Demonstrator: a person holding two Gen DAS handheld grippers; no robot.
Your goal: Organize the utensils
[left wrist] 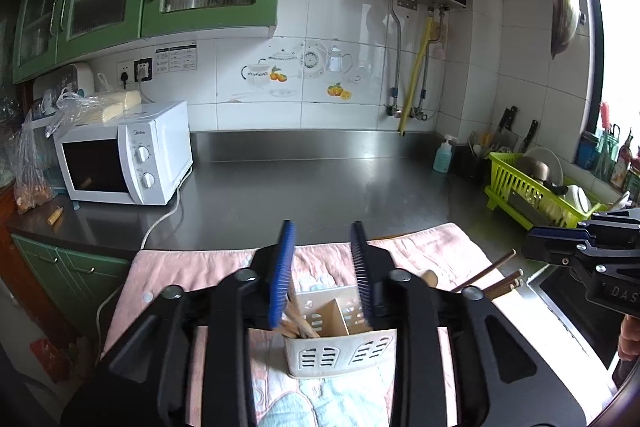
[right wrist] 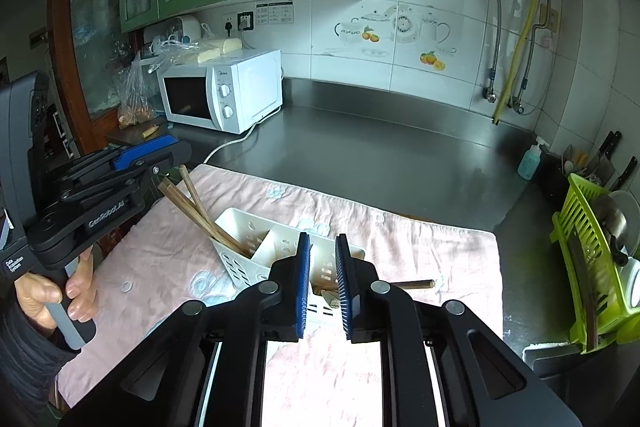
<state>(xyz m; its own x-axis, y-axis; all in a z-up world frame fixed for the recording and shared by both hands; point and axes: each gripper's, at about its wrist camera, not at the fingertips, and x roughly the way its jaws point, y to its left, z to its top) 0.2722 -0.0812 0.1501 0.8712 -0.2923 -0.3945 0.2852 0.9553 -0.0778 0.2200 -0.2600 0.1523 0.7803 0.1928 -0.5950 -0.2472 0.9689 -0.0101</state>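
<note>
While both jaws stand spread, white caddy (right wrist: pixel 256 247) on pink towel (right wrist: pixel 420 247), bare steel counter (right wrist: pixel 380 147) behind.

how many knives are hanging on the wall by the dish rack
2. One knife hangs on the tiled wall behind the green dish rack, nearer the soap bottle; the other knife hangs just right of it. More may be hidden behind the rack.

Left tongs (left wrist: pixel 323 243) parted over utensil caddy (left wrist: pixel 340 349) — chopsticks (left wrist: pixel 494 277) inside
</note>
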